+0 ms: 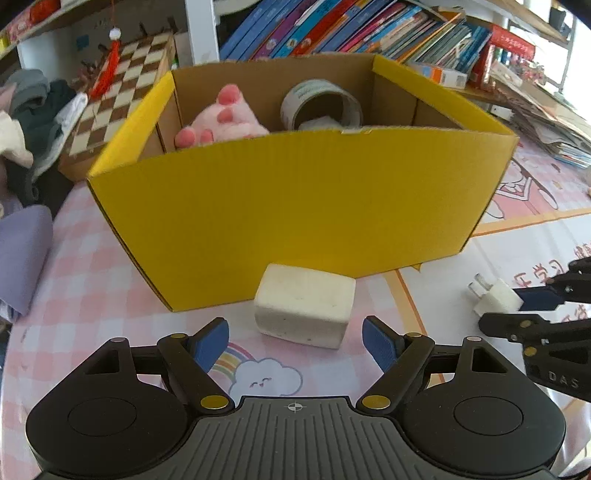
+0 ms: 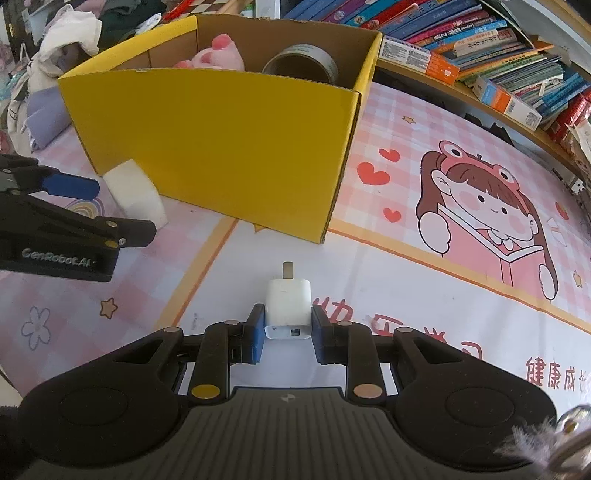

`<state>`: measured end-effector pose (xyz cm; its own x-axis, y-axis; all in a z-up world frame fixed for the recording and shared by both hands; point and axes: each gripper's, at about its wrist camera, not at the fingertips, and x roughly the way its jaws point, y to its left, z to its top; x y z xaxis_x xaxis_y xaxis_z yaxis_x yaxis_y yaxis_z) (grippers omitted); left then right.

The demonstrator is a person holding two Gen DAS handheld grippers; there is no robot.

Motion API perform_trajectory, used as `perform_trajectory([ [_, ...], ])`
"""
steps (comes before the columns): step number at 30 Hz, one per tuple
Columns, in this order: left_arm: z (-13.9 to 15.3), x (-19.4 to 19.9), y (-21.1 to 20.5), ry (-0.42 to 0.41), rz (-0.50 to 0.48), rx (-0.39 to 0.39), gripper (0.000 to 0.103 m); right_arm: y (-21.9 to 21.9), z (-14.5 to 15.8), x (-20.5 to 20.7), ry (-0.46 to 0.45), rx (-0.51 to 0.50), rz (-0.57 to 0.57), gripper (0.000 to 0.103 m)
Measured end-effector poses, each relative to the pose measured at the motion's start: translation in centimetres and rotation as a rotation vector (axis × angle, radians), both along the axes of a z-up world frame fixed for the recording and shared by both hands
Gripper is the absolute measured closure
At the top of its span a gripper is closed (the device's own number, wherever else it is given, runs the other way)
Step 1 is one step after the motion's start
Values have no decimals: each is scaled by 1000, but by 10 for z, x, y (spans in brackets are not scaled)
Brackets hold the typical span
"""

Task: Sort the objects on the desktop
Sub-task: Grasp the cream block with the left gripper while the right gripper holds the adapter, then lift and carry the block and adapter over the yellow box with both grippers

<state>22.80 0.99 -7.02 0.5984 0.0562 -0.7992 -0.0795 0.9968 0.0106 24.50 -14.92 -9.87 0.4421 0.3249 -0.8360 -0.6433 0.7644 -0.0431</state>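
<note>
A white foam block (image 1: 306, 305) lies on the pink mat just in front of the yellow cardboard box (image 1: 295, 206). My left gripper (image 1: 295, 345) is open, its blue pads on either side of the block's near end and clear of it. In the right wrist view the same block (image 2: 135, 195) sits by the box's front corner (image 2: 207, 140). My right gripper (image 2: 288, 326) is shut on a white plug adapter (image 2: 287, 306), prongs pointing away. The left wrist view shows that adapter (image 1: 493, 297) at the right edge. Inside the box sit a pink plush toy (image 1: 225, 120) and a tape roll (image 1: 321, 105).
Stacked books (image 1: 351, 29) fill the shelf behind the box. A chessboard (image 1: 122, 92) and piled clothes (image 1: 33, 107) lie to the left. The cartoon-printed mat (image 2: 480, 206) stretches to the right of the box, with book stacks (image 2: 509, 74) along its far edge.
</note>
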Motion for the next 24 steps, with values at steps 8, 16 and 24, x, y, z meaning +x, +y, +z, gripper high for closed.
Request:
perform_trajectory([
  [8,-7,6,3,0,25,-13,37,-3,0,0,-6,3,12,79],
  [16,-1,-5,5,0,-3,-35,61,2,2,-4,-3,13,9,79],
  [24,11,-27,5,-18,-41,-32,63,17,7,-18,-6,30,50,79],
])
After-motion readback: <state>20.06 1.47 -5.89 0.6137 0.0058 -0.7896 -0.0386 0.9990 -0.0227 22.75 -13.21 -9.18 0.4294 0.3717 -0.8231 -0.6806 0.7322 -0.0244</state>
